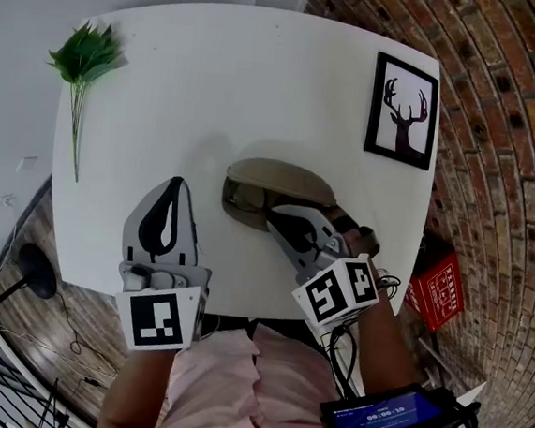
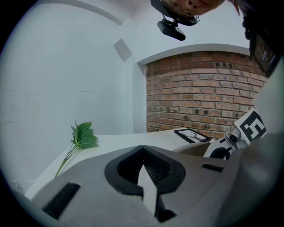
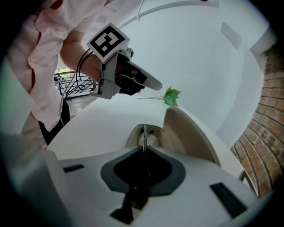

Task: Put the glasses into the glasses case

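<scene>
Right tongs (image 3: 143,148) are nearly closed, pinching a thin dark part of the dark-framed glasses (image 3: 144,133), prob. a temple arm or frame edge. The glasses appear to lie in the tray of the open beige clamshell glasses case (image 1: 280,177). Left tongs (image 2: 143,153) are closed on nothing, hovering just beside the case's left end in the head view, not touching it.

Risks:
- Grip is on a slim, smooth part, so it could twist or slip if the tongs roll.
- A snag on release could drag the glasses up over the case rim.
- Case isn't braced, so a push may slide it on the smooth white surface (image 1: 261,85).
- If an arm sits proud of the tray, the lid won't shut & could bend it.

Materials: case looks rigid w/ a matte shell, domed lid & rounded ends. Glasses look thin & hard.

Green leafy sprig (image 1: 87,55) lies well apart from the case, far to its left. Black-framed deer picture (image 1: 403,110) sits beyond the case, to its right.
</scene>
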A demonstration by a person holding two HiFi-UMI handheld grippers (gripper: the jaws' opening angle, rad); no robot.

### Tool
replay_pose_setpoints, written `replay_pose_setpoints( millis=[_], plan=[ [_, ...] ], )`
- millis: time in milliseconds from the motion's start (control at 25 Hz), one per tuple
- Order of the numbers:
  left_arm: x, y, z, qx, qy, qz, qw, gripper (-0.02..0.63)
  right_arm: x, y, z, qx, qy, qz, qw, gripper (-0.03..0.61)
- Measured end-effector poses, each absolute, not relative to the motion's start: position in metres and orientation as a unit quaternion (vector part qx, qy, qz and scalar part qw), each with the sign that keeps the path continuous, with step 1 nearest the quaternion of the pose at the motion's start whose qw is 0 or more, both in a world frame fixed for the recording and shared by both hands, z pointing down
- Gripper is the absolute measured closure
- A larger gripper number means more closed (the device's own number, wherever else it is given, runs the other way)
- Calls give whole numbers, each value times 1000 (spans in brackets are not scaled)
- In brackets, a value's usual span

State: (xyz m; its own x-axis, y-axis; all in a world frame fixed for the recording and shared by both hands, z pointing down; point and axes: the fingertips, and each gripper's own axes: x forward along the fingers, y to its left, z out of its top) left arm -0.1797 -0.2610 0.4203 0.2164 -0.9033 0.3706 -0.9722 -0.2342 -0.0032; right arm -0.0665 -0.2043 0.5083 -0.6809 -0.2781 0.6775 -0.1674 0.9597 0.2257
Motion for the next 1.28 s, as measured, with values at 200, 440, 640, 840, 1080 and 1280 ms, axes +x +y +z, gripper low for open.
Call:
replay_pose_setpoints(
  millis=[200, 440, 640, 840, 1080, 1280],
  plan=[
    [-178, -261, 420, 772, -608, 149, 114, 606, -66, -204, 509, 124, -913, -66, 382, 532],
    [-177, -261, 417, 772, -608, 149, 111, 606, -68, -205, 503, 124, -916, -61, 377, 476],
    [-175, -259, 416, 772, -608, 150, 110, 606, -68, -204, 498, 126, -918, -70, 370, 463],
    [-175, -254, 411, 770, -612, 146, 105, 606, -68, -200, 490, 132, -919, -83, 362, 465],
    [-173, -244, 396, 768, -618, 138, 94, 606, -65, -196, 459, 158, -927, -102, 326, 476],
    [-161, -231, 367, 768, -626, 116, 69, 606, -53, -195, 408, 201, -937, -102, 265, 492]
  ],
)
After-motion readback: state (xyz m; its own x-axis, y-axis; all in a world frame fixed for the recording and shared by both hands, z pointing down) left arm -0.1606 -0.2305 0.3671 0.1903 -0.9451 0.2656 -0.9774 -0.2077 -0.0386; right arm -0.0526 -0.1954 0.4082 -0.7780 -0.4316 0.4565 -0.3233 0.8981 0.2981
